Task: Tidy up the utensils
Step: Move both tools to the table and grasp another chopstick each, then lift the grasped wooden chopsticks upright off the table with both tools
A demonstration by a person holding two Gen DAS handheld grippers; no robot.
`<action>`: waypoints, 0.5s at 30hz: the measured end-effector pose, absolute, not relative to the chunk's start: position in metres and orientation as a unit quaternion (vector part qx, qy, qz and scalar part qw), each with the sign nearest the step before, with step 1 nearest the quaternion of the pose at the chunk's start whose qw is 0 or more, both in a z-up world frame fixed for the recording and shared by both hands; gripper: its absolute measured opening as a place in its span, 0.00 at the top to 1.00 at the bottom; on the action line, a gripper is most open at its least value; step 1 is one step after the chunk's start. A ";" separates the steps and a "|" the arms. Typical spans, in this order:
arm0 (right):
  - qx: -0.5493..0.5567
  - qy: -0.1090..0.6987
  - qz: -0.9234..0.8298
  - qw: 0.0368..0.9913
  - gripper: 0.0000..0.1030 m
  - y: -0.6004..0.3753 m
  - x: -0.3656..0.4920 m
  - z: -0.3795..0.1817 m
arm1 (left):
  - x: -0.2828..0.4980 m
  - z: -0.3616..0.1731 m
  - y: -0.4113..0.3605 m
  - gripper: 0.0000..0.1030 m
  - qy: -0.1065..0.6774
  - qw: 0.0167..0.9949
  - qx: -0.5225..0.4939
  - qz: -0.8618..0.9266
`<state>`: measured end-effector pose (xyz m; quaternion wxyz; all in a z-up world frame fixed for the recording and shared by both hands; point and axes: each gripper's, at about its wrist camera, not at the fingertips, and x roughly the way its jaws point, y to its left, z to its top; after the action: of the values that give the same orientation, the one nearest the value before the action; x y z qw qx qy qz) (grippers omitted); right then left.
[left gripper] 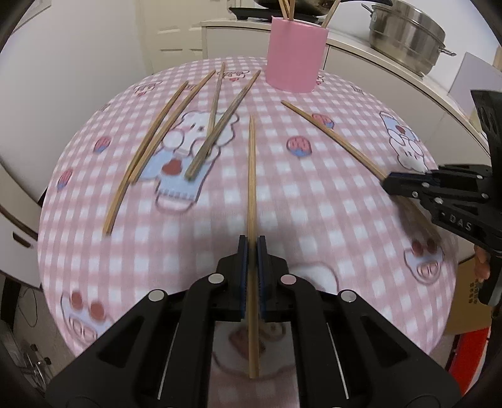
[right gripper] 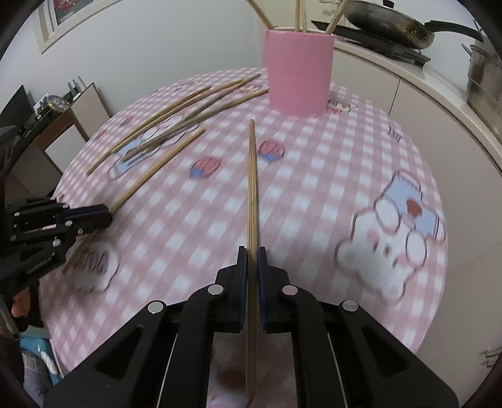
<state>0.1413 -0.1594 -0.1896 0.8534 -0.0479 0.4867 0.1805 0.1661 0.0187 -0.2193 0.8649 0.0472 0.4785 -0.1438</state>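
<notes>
A: Tongs first. We have the left tongs clenched on one chopstick, and the right tongs clenched on a second chopstick. Each stick runs lengthwise between the pads, tip pointing far toward the pink holder, tail sticking out behind the grip.

B: So what could go wrong from here, in our view?

A: We judge the grip thin: a smooth round stick pinched along its length may pivot or slide out when we tilt it upright. The long free end could also knock the holder's rim, or strike the sticks already standing in it, and tip the holder over. And with both tongs heading to one opening, our two sticks might cross or the tongs collide.

B: Counts, working outward?

A: Two tongs, two held chopsticks. On the checked tablecloth we count five loose chopsticks, lying in a fan at the far left, near the holder but apart from it. One pink holder at the far edge of the table, with about four sticks showing above its rim; we cannot tell exactly, since the picture crops them.

B: Beyond the table?

A: One steel pot and one frying pan on the far-right counter.
</notes>
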 end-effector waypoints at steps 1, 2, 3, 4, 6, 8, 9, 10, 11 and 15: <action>-0.051 0.488 0.182 0.852 0.94 -0.158 0.136 -0.189 | 0.164 -0.220 0.020 0.94 0.479 0.865 0.044 -0.143; -0.054 0.488 0.183 0.852 0.94 -0.156 0.132 -0.189 | 0.162 -0.219 0.021 0.94 0.477 0.866 0.039 -0.143; -0.056 0.488 0.184 0.851 0.94 -0.154 0.129 -0.188 | 0.162 -0.220 0.022 0.93 0.477 0.866 0.037 -0.143; -0.057 0.488 0.184 0.851 0.93 -0.153 0.129 -0.189 | 0.163 -0.220 0.023 0.93 0.478 0.867 0.032 -0.140; -0.059 0.486 0.184 0.852 0.93 -0.152 0.131 -0.188 | 0.168 -0.220 0.024 0.93 0.482 0.865 0.027 -0.139; -0.058 0.484 0.179 0.855 0.91 -0.151 0.138 -0.187 | 0.177 -0.219 0.022 0.93 0.485 0.863 0.025 -0.139; -0.056 0.482 0.178 0.856 0.87 -0.151 0.140 -0.186 | 0.180 -0.219 0.021 0.93 0.486 0.863 0.023 -0.139; -0.054 0.480 0.177 0.858 0.85 -0.151 0.145 -0.186 | 0.185 -0.220 0.021 0.93 0.487 0.862 0.020 -0.140; -0.053 0.479 0.175 0.859 0.82 -0.150 0.148 -0.186 | 0.190 -0.221 0.020 0.93 0.488 0.861 0.018 -0.139; -0.054 0.477 0.174 0.860 0.82 -0.147 0.169 -0.186 | 0.206 -0.221 0.016 0.93 0.491 0.860 0.018 -0.140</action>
<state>0.1688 -0.1465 -0.1862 0.8601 -0.0540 0.4765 0.1738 0.2063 0.0159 -0.2214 0.8597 0.0183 0.4909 -0.1400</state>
